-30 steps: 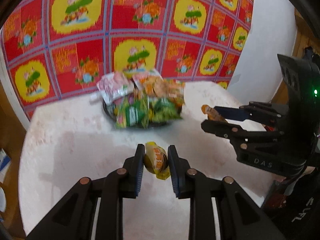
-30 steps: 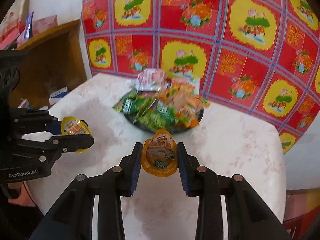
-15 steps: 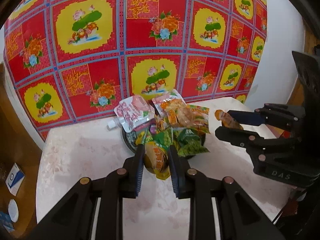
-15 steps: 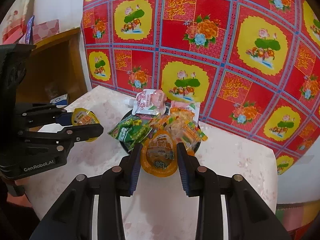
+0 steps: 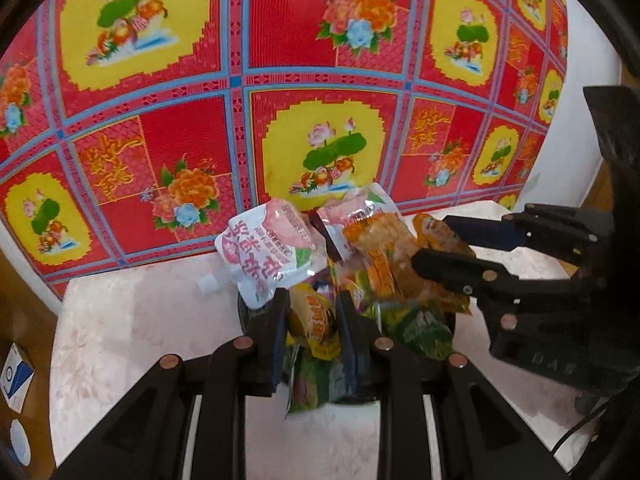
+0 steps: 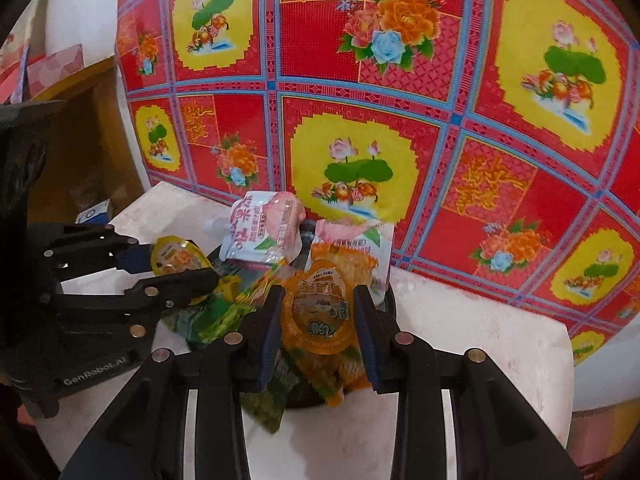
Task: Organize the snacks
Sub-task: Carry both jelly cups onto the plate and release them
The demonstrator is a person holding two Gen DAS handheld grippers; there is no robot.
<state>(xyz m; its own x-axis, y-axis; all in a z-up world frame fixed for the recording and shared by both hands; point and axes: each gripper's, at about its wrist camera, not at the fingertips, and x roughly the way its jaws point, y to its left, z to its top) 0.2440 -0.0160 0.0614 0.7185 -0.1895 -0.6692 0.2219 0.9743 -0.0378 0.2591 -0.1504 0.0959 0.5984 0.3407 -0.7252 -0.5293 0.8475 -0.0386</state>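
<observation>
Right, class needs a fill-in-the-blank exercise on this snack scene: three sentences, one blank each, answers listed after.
1. The right gripper is shut on an ______-coloured jelly cup.
2. The left gripper is shut on a jelly cup whose colour is ______.
3. The pink pouch lies on top of the snack pile in a dark ______ on the table.

Missing words: orange; yellow; bowl

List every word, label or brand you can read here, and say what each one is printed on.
"GenRobot.AI": white letters on the body of the left tongs, seen from the right wrist.
"DAS": faint letters on the body of the right tongs, partly blurred.
Orange jelly cup: Chinese print, too blurred to read.
Yellow jelly cup: blurred.
Pink pouch: large red Chinese characters, not legible.
Wall cloth: gold characters, unreadable.
</observation>
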